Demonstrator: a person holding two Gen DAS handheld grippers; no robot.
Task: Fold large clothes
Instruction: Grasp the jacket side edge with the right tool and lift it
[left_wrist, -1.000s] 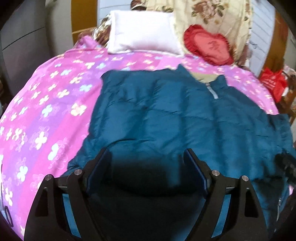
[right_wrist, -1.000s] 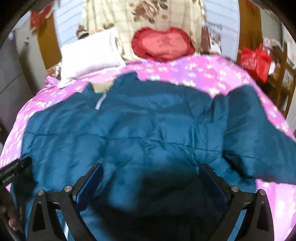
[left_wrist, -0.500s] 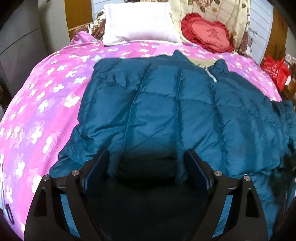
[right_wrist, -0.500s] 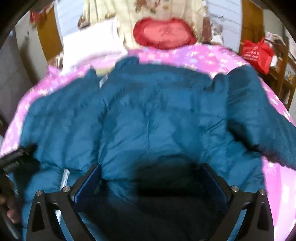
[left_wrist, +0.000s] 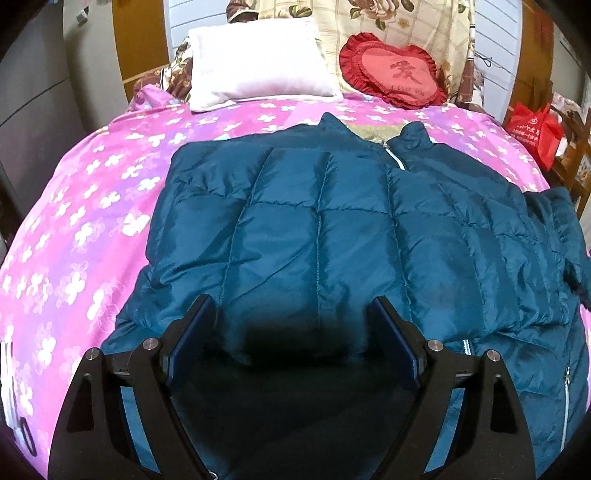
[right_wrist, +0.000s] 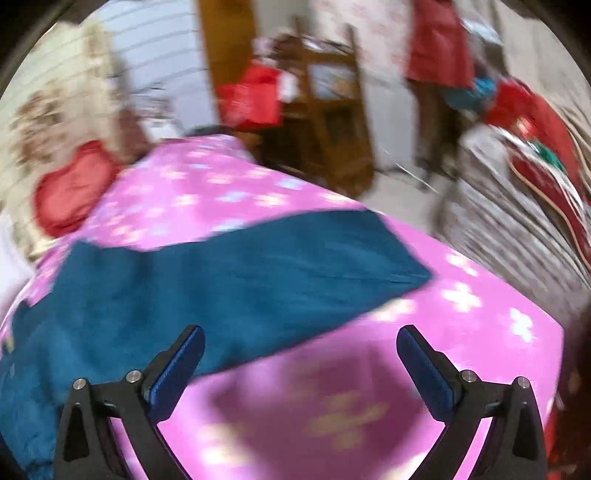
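Note:
A large teal puffer jacket (left_wrist: 332, 236) lies flat on the pink flowered bedspread (left_wrist: 81, 221), collar toward the pillows, its lower part folded up. My left gripper (left_wrist: 293, 328) is open and empty, just above the jacket's near folded edge. In the blurred right wrist view, the jacket's right sleeve (right_wrist: 280, 266) stretches out across the bedspread (right_wrist: 461, 332). My right gripper (right_wrist: 301, 349) is open and empty, above the bedspread just in front of the sleeve.
A white pillow (left_wrist: 258, 62) and a red heart cushion (left_wrist: 395, 70) lie at the head of the bed. A red bag (left_wrist: 535, 129) and wooden furniture (right_wrist: 325, 110) stand beyond the bed's right side. Striped bedding (right_wrist: 517, 229) lies to the right.
The jacket's lower part has been folded up over its body. My right gripper has swung right, from over the jacket body to the outstretched sleeve. My left gripper has stayed over the near edge.

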